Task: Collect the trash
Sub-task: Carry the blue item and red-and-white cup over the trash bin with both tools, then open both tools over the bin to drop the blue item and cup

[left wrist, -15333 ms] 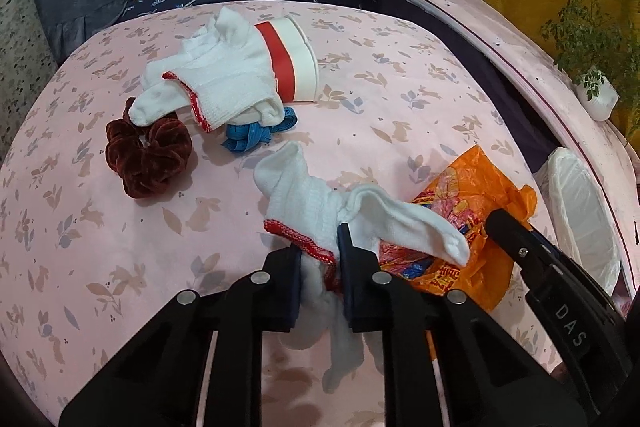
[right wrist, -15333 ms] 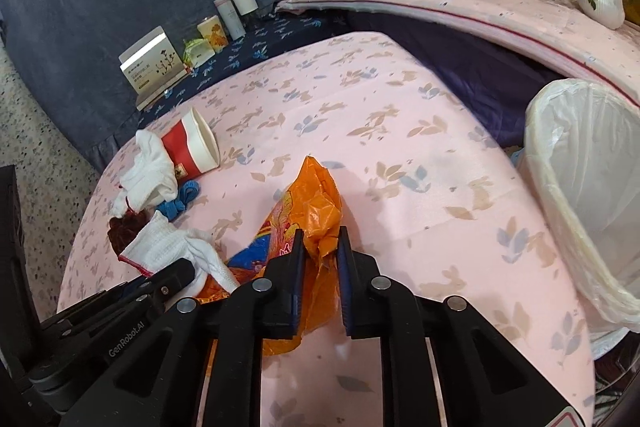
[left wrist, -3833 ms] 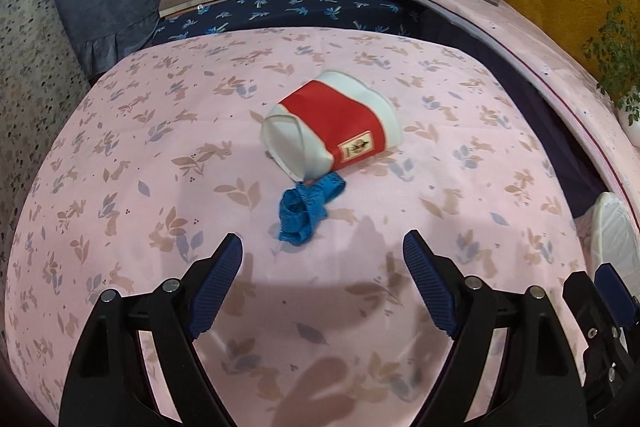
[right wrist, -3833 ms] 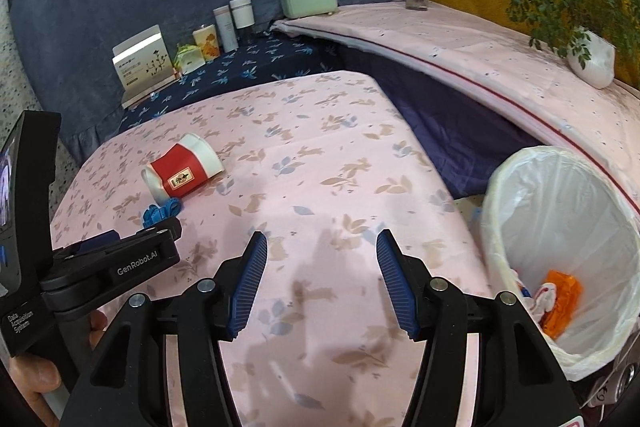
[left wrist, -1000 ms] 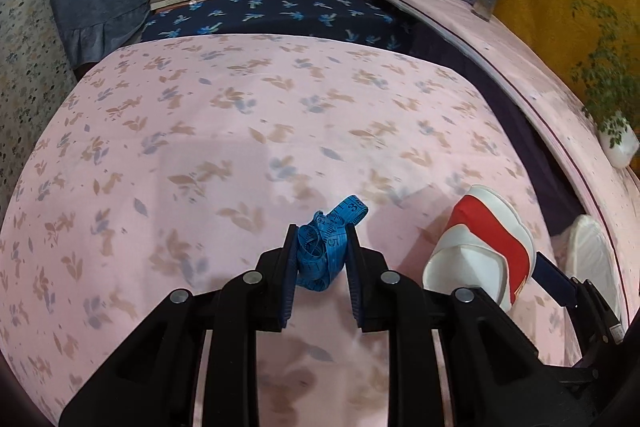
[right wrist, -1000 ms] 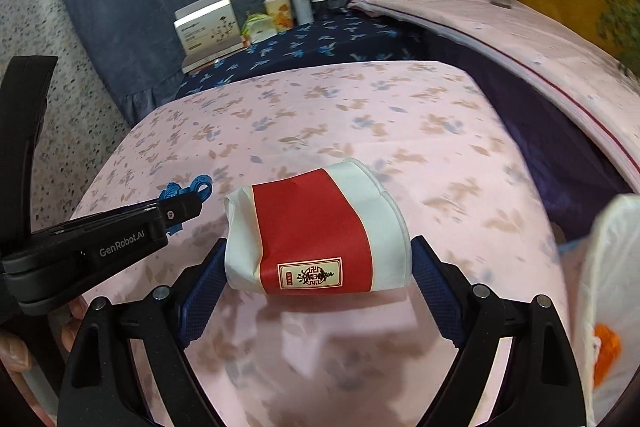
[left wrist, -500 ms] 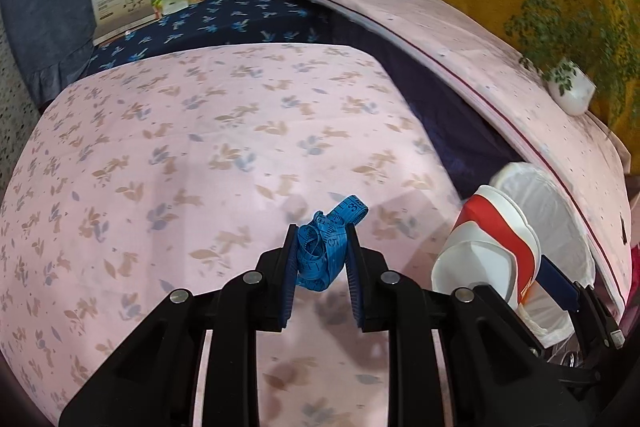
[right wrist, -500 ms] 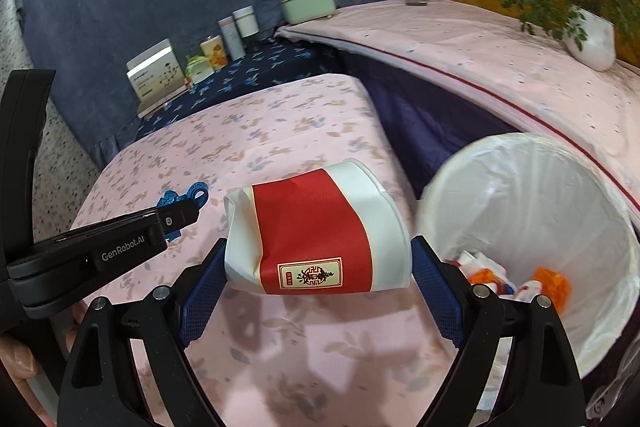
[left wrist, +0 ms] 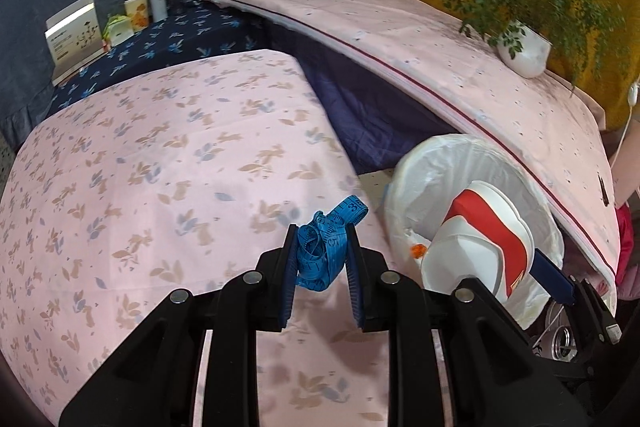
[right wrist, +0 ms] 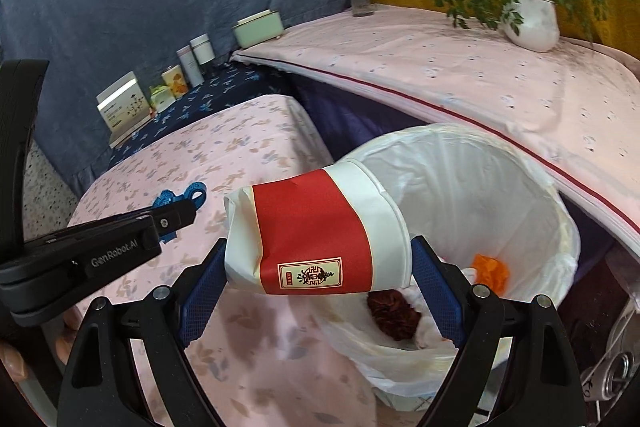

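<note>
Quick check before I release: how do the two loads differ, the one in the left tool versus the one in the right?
The left tool pinches a small, limp blue tape measure; the right tool spans a bulky, crumpled red-and-white paper cup. The tape hangs above the pink cloth; the cup sits partly over the bin. Both are gripped and lifted.

One paper cup (right wrist: 316, 227), one tape measure (left wrist: 324, 247), one bin (right wrist: 520, 187).

Open bin mouth (right wrist: 520, 163), shelf edge (right wrist: 500, 131) beside
</note>
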The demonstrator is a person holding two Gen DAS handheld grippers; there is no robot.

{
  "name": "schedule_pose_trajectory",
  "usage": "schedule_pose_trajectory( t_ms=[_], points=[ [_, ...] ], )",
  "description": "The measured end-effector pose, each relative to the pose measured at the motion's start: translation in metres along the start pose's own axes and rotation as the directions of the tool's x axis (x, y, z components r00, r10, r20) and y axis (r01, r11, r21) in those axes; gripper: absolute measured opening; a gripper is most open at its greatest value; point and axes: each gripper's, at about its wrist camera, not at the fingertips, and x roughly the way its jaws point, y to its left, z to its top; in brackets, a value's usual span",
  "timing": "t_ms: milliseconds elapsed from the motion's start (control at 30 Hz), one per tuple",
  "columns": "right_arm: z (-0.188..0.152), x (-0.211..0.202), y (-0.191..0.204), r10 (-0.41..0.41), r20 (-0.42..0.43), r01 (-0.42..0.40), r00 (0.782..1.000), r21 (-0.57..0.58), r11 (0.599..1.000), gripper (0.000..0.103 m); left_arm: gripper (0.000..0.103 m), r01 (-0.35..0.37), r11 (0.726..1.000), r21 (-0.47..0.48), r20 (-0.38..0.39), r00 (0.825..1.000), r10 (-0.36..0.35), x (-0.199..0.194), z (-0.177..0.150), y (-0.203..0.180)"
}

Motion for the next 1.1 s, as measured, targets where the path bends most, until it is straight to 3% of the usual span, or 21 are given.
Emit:
schedule_pose_trajectory(
  t_ms=[500, 533, 600, 667, 1100],
  points=[
    [-0.007, -0.013, -0.070, -0.099, 0.017, 0.096, 0.995, 0.100, 0.990, 0.085, 0.025, 0.148, 0.986, 0.076, -0.057, 0.988, -0.144, 0.019, 0.016, -0.076],
    [-0.007, -0.014, -0.072, -0.101, 0.017, 0.099, 0.995, 0.106, 0.989, 0.085, 0.028, 0.147, 0.986, 0.082, -0.055, 0.988, -0.143, 0.019, 0.016, -0.080],
    [-0.007, -0.014, -0.076, -0.104, 0.018, 0.102, 0.994, 0.112, 0.989, 0.085, 0.054, 0.137, 0.987, 0.087, -0.043, 0.990, -0.133, 0.019, 0.017, -0.084],
    [-0.007, -0.014, -0.078, -0.106, 0.018, 0.103, 0.994, 0.116, 0.988, 0.085, 0.060, 0.125, 0.988, 0.089, -0.025, 0.992, -0.123, 0.017, 0.017, -0.087],
    [-0.003, -0.003, -0.074, -0.103, 0.017, 0.100, 0.995, 0.107, 0.989, 0.085, 0.060, 0.016, 0.995, 0.095, -0.006, 1.000, -0.015, 0.023, 0.010, -0.075]
  ],
)
